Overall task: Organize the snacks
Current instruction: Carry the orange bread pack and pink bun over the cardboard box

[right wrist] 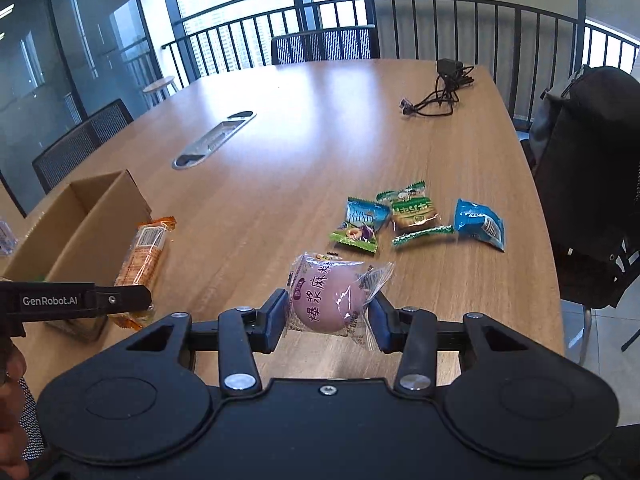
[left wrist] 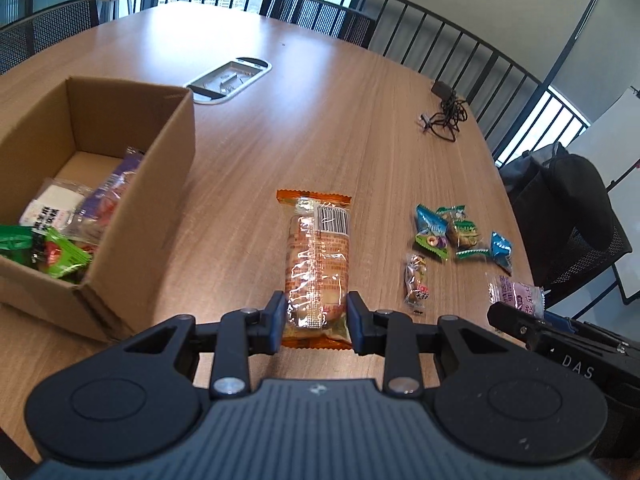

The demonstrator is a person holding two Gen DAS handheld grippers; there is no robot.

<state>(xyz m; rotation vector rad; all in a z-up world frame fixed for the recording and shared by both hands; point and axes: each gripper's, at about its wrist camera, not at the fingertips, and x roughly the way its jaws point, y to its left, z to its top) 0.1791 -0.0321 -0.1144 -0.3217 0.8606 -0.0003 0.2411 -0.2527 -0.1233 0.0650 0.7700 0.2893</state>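
Both grippers tilt steeply down over the desk (left wrist: 320,100). The left gripper (left wrist: 316,322) clamps the near end of a long orange-edged bun (left wrist: 318,256), just right of the box (left wrist: 120,184). The right gripper (right wrist: 328,320) pinches a pink mochi packet (right wrist: 332,292), near loose snacks (right wrist: 412,220).

Wooden table (left wrist: 320,128) with an inset cable hatch (left wrist: 230,80) near its middle. An open cardboard box (left wrist: 160,184) stands on it at the left; a cluster of small snack packets (right wrist: 416,220) lies at the right. A coiled black cable with adapter (right wrist: 440,92) rests near the far right edge.
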